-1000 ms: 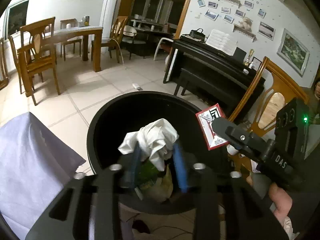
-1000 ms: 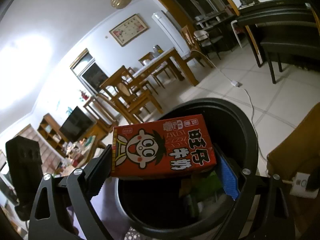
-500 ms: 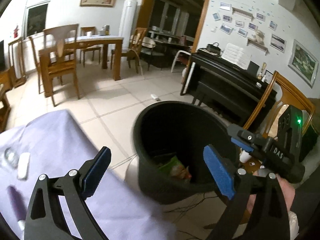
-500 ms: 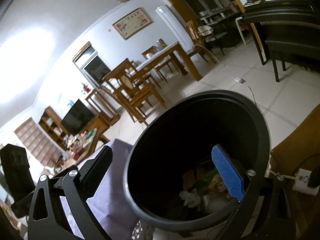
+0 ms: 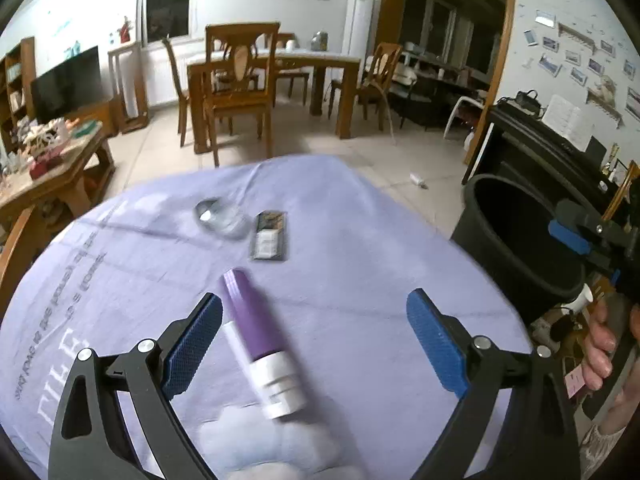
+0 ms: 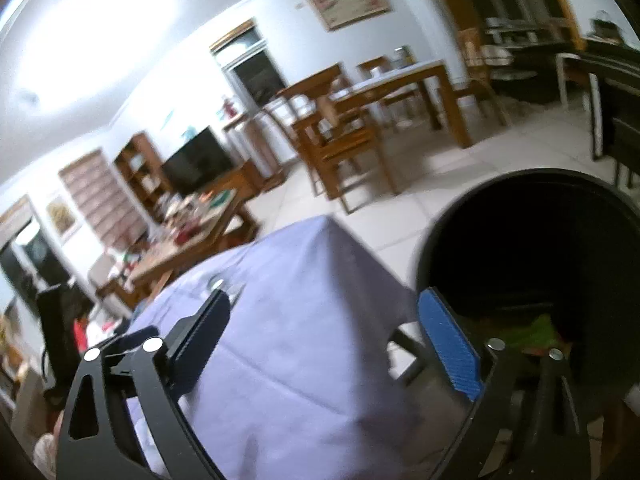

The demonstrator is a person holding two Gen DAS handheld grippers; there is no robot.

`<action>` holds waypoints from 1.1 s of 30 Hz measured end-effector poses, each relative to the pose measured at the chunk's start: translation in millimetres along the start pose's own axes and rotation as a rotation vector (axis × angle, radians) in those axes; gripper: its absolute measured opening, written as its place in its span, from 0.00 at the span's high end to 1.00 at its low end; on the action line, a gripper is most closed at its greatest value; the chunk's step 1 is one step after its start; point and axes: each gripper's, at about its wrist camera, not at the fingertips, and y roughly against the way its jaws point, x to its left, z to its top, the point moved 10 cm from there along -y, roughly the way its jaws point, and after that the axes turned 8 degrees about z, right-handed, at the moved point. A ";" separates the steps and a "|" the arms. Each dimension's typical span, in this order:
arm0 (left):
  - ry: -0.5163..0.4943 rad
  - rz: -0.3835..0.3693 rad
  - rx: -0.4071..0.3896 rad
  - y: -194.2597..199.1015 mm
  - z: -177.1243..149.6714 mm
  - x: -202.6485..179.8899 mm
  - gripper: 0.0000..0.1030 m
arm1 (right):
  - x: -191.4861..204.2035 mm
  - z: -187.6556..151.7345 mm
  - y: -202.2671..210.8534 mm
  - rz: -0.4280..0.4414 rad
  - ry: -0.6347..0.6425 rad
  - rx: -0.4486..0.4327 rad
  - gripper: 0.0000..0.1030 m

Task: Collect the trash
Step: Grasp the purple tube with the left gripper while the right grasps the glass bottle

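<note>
My left gripper [image 5: 316,340] is open and empty above the table with the purple cloth [image 5: 360,240]. A purple tube with a white cap [image 5: 260,336] lies between its jaws on the cloth, next to a white crumpled tissue [image 5: 276,448]. A dark flat packet [image 5: 269,235] and a small clear cup on its side [image 5: 218,218] lie farther off. The black trash bin [image 5: 516,248] stands right of the table. My right gripper [image 6: 328,344] is open and empty beside the bin [image 6: 532,248], which holds green and red trash [image 6: 532,332]. It also shows in the left wrist view [image 5: 572,236].
A wooden dining table with chairs [image 5: 256,80] stands behind on the tiled floor. A low wooden coffee table with clutter [image 5: 48,160] is at the left, a black piano [image 5: 540,140] at the right. The cloth table's corner [image 6: 332,224] is close to the bin.
Both grippers opened and dropped the tissue wad and the red milk carton into the bin. My left gripper swung left over the table. My right gripper turned left, away from the bin.
</note>
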 end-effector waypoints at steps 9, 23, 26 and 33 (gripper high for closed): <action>-0.003 -0.041 0.142 -36.7 -20.4 29.7 0.52 | 86.7 -12.6 -90.0 0.052 0.142 0.159 0.20; 0.127 -0.116 0.113 -25.1 -27.2 74.3 0.66 | 162.2 -21.2 -251.6 0.054 0.400 0.372 0.21; 0.132 -0.088 0.108 -23.9 -23.3 81.4 0.66 | 167.5 -28.7 -282.3 0.024 0.473 0.410 0.21; 0.129 -0.075 0.110 -23.4 -21.7 83.3 0.66 | 162.6 -48.7 -321.2 -0.020 0.506 0.500 0.59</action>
